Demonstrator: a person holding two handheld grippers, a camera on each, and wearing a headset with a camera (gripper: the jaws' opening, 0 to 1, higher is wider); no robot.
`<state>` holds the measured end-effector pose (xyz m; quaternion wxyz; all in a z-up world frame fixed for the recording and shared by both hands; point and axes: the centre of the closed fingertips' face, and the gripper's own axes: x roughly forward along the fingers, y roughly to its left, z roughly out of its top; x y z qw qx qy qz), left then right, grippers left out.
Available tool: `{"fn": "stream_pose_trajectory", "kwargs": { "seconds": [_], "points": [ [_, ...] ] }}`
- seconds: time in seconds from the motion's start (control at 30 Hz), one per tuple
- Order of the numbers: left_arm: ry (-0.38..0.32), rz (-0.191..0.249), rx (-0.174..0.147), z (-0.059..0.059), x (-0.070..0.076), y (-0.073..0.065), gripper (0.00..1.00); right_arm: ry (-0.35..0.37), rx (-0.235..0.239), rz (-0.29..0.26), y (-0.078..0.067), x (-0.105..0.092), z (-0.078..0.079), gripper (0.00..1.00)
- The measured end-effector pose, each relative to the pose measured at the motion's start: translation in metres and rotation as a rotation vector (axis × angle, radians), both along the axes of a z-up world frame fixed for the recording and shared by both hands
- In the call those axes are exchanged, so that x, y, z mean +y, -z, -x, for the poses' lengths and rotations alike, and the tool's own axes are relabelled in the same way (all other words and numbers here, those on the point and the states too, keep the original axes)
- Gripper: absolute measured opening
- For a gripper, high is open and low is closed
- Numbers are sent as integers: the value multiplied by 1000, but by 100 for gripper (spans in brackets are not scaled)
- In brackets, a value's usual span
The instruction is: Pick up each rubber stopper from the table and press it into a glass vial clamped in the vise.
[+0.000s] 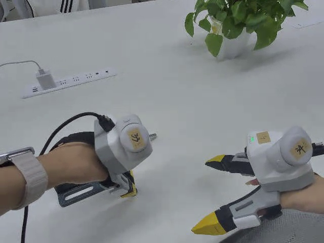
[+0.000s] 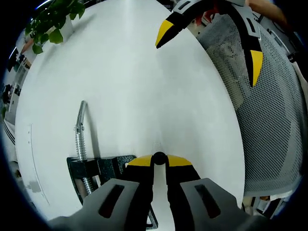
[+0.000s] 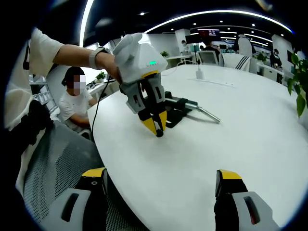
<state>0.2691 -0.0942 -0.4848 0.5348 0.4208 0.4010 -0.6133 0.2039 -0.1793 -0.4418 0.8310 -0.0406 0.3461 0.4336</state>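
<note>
White table [image 1: 177, 101] spreads under me. My left gripper [image 3: 157, 129] pinches a black rubber stopper [image 2: 158, 159] at its tips, just beside the vise [image 2: 103, 168], poised for pressing in; my right gripper [image 3: 160, 175] hangs spread wide and empty, keeping clear.

One counter [image 1: 177, 106] is carrying one vise [image 2: 98, 169], one power strip [image 1: 71, 82], one charger [image 1: 45, 79] and one potted plant [image 1: 233, 23], while two grippers, the left gripper [image 1: 129, 191] and the right gripper [image 1: 209, 195], are hovering over it with one rubber stopper [image 2: 158, 158] between the left jaws.
</note>
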Motion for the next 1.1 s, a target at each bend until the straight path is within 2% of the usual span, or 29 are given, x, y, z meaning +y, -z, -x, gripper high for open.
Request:
{"fn": "stream_pose_trajectory", "kwargs": {
  "seconds": [0.1, 0.23, 0.4, 0.47, 0.5, 0.6, 0.67, 0.73, 0.77, 0.83, 0.87, 0.9, 0.93, 1.0, 1.03, 1.07, 1.1],
  "points": [
    [5, -9, -11, -1, 1, 0, 6, -1, 2, 1, 1, 1, 0, 91],
    [-2, -17, -10, -2, 2, 0, 5, -1, 2, -4, 1, 3, -1, 91],
    [-40, -22, -7, -3, 3, 0, 4, -5, 0, -7, 1, 7, -2, 90],
    [-94, -5, 1, -7, 5, 0, 3, -8, -1, -7, 0, 9, -3, 90],
    [-130, 16, 12, -8, 5, -2, 3, -6, -2, -7, 0, 9, -3, 90],
    [-258, 119, 71, -12, 4, -14, 3, -6, -3, -14, -2, 13, -3, 90],
    [-321, 164, 90, -17, 7, -20, 3, -10, -5, -11, -2, 15, -4, 89],
    [-393, 232, 121, -21, 10, -28, 3, -12, -14, -9, -4, 18, -5, 88],
    [-447, 261, 149, -23, 14, -33, 3, -12, -22, -11, -6, 20, -7, 88],
    [-505, 317, 170, -28, 18, -39, 3, -19, -47, 20, -6, 22, -11, 87],
    [-550, 346, 191, -27, 22, -44, 3, -18, -57, 25, -7, 25, -13, 87],
    [-580, 375, 199, -30, 24, -48, 3, -16, -64, 20, -9, 27, -15, 87],
    [-621, 404, 232, -29, 26, -52, 3, -12, -78, 14, -11, 30, -18, 86],
    [-659, 450, 245, -31, 30, -58, 3, -9, -91, 8, -15, 33, -23, 86],
    [-692, 473, 275, -29, 33, -62, 3, -7, -108, 0, -19, 36, -26, 86],
    [-712, 499, 285, -29, 35, -66, 3, -7, -117, -3, -22, 38, -28, 86],
    [-747, 532, 318, -28, 37, -71, 3, -8, -131, -10, -27, 42, -31, 85]
  ]
}}
